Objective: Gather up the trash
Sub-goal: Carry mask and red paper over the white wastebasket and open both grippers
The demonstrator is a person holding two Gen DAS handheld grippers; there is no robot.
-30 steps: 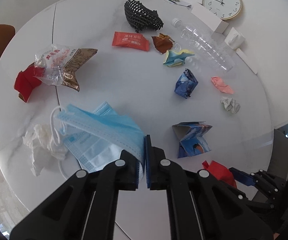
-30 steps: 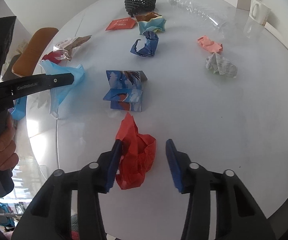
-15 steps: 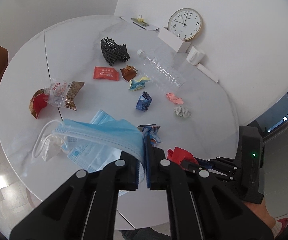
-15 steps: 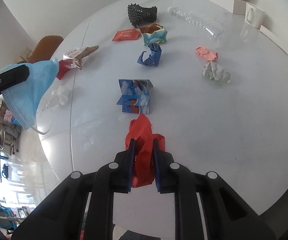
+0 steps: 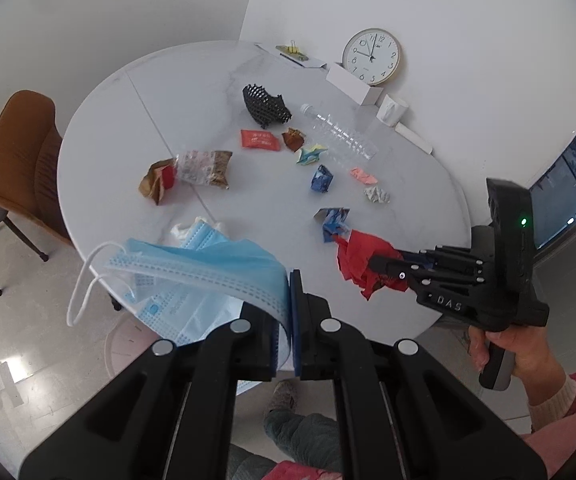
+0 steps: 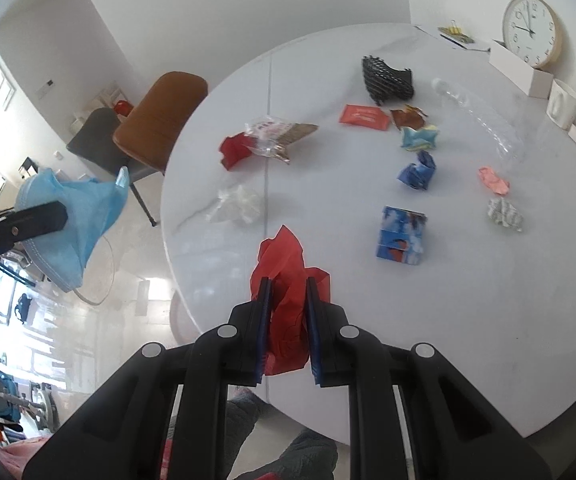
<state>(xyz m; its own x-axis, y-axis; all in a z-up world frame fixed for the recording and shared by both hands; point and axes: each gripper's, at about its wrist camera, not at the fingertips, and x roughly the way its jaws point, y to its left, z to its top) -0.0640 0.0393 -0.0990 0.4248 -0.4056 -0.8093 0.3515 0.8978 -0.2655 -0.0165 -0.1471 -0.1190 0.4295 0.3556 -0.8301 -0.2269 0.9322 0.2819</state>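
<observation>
left hand-held gripper (image 5: 289,300) clamped, right hand-held gripper (image 6: 286,312) seemingly pinching

blue mask (image 5: 208,264), red wrapper (image 6: 284,280), both lifted

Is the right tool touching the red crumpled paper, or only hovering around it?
Touching. The right wrist view shows the right tool with both fingers pressed into the red crumpled paper, held above the table.

Home dining room — round white table (image 5: 136,128), brown chair (image 5: 16,152), wall clock (image 5: 371,57), tiled floor.
</observation>
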